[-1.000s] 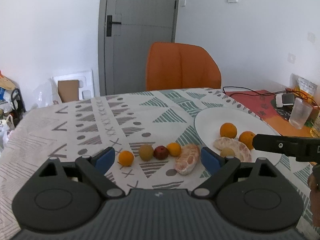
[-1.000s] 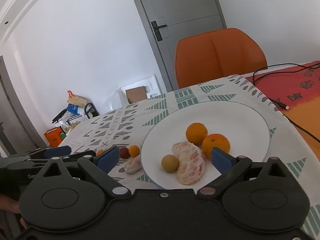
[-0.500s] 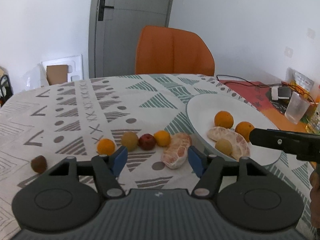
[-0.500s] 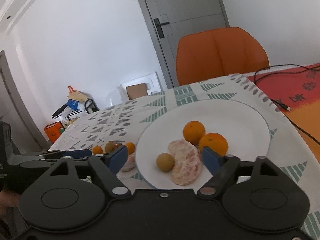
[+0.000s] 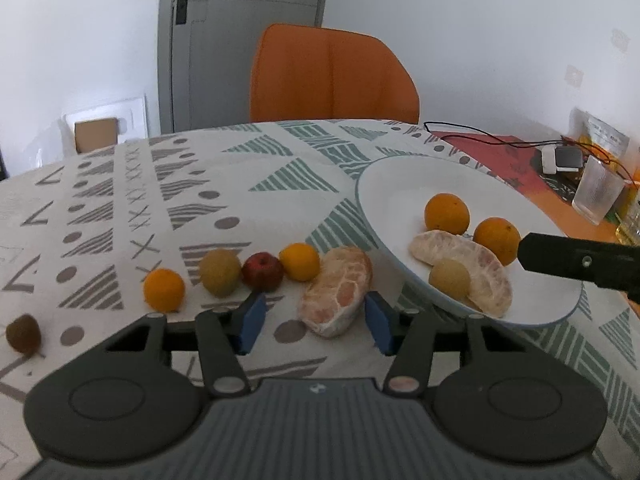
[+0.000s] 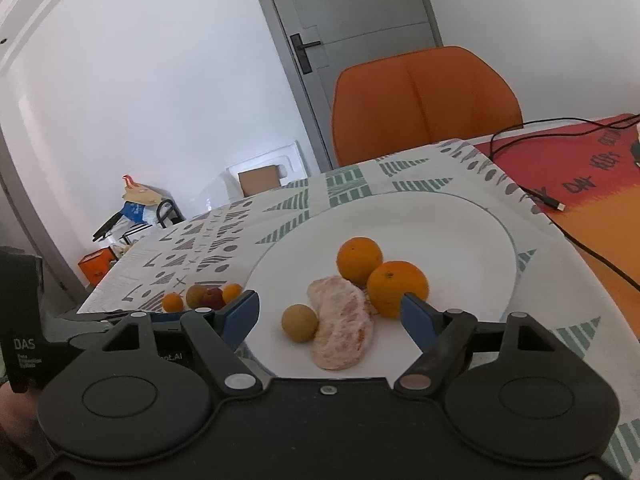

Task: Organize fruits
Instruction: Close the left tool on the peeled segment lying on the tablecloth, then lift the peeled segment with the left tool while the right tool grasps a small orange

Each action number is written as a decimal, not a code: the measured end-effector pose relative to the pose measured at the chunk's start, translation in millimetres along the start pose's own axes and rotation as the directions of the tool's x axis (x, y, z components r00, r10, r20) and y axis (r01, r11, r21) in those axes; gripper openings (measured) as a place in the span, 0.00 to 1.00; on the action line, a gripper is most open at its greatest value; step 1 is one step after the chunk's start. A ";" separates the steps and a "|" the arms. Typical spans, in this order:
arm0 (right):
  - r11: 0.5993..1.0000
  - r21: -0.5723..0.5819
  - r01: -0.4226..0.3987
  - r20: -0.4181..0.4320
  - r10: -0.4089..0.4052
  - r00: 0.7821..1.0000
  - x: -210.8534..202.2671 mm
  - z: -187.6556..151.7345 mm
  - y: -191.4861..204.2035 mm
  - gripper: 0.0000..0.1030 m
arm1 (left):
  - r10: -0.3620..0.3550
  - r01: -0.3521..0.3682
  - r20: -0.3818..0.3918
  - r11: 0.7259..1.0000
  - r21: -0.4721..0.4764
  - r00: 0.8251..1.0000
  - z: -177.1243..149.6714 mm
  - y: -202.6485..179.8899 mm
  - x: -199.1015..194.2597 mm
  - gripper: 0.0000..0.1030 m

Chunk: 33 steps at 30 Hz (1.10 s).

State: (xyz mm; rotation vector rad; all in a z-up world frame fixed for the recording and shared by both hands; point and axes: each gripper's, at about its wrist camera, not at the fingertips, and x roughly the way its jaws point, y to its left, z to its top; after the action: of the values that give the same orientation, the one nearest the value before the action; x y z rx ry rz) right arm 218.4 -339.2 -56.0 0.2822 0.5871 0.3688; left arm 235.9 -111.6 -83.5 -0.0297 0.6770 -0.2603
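A white plate point(image 5: 400, 184) holds two oranges point(image 5: 446, 213), a peeled citrus piece point(image 5: 476, 266) and a small yellow-green fruit point(image 5: 450, 279). On the patterned cloth lie a second peeled citrus piece point(image 5: 338, 292), a small orange point(image 5: 299, 262), a red fruit point(image 5: 262, 271), a green fruit point(image 5: 220, 267), another orange point(image 5: 164, 290) and a brown kiwi point(image 5: 23, 333). My left gripper point(image 5: 314, 322) is open, its blue pads either side of the peeled piece on the cloth, apart from it. My right gripper point(image 6: 330, 316) is open over the plate's near edge point(image 6: 460, 216).
An orange chair point(image 5: 332, 76) stands behind the table. A clear plastic cup point(image 5: 598, 190), cables and a charger point(image 5: 560, 159) lie on the red mat at the right. A grey door is behind. The right gripper's body point(image 5: 580, 261) reaches in beside the plate.
My left gripper has moved closer to the peeled citrus piece on the cloth and its jaws have narrowed around it. My right gripper's jaws have narrowed too and it shifted slightly over the plate.
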 end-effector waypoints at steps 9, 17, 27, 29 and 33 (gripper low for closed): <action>1.000 -0.019 -0.012 -0.010 0.012 1.000 2.5 0.4 7.6 0.75 | -0.029 0.029 -0.001 0.999 -0.023 1.000 -2.3 3.9 -4.2 0.32; 0.999 -0.038 -0.035 -0.013 0.035 0.999 2.6 1.7 19.4 0.75 | -0.015 0.015 -0.002 0.998 -0.058 1.000 -11.8 11.4 -20.6 0.32; 0.991 -0.100 -0.087 -0.037 0.084 0.996 10.1 4.3 46.0 0.75 | 0.024 -0.023 0.008 0.993 -0.113 1.000 -23.4 31.6 -42.6 0.32; 0.988 -0.117 -0.099 -0.045 0.094 0.995 13.2 5.6 52.1 0.72 | 0.031 -0.030 0.011 0.992 -0.126 0.999 -24.6 36.7 -46.7 0.32; 0.982 -0.144 -0.124 -0.079 0.114 0.990 22.5 7.6 62.4 0.59 | 0.052 -0.050 0.014 0.988 -0.146 0.999 -26.6 46.6 -53.1 0.32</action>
State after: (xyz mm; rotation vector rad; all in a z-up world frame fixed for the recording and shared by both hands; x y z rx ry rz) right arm 224.1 -275.0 -38.4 0.1618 0.6104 0.5373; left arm 190.2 -51.9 -76.8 -0.1538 0.6767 -0.1609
